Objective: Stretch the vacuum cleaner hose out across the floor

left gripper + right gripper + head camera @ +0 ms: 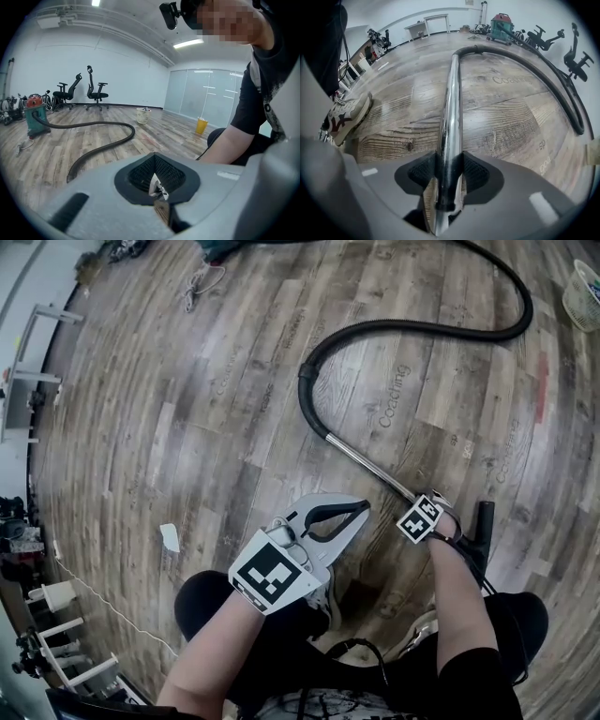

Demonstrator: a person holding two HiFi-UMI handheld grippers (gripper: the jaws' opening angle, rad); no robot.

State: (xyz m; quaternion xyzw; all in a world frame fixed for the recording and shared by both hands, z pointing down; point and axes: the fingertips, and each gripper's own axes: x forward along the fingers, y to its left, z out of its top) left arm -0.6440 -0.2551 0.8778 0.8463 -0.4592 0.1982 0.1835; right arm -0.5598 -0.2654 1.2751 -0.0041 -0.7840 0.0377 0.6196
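The right gripper (449,174) points steeply down and clamps the chrome tube (451,117) at the end of the black hose (412,329), its pads pressed to either side of the metal, low over the wooden floor (187,409). From the tube the hose lies in a wide loop (curling back on itself, not straight) toward the teal, red-topped vacuum cleaner (501,22) near the far wall. The left gripper (364,508) hangs near the right one, apart from the tube, jaws closed together on nothing.

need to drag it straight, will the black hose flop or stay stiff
Probably floppy: the black hose lies in loose curves and should trail. Its chrome tube looks rigid but smooth; it may slip in the right gripper.
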